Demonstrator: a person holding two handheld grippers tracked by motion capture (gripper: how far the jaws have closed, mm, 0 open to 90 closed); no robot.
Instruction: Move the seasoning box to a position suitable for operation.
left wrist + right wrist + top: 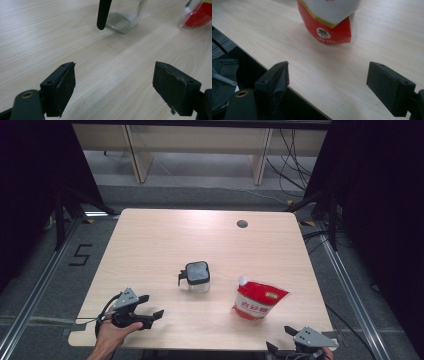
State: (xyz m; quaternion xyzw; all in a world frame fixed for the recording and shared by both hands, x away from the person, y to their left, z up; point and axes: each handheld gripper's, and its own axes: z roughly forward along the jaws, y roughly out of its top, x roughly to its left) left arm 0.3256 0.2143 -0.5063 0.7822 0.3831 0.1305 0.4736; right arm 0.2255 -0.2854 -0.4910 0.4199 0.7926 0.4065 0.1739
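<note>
Nothing looks done yet: the left gripper (152, 312) waits near the table's (150, 240) front left corner and the right gripper (287, 340) at the front right edge, both with jaws wide apart and nothing in them. The jar (196, 277) stands upright in the middle of the table, clear glass with a dark square lid and a black handle (103, 13), and it looks empty. The bag (257, 299) sits just right of the jar, apart from it, red and white, puffy and shut, so I think grabbing, opening and pouring are all left to do.
</note>
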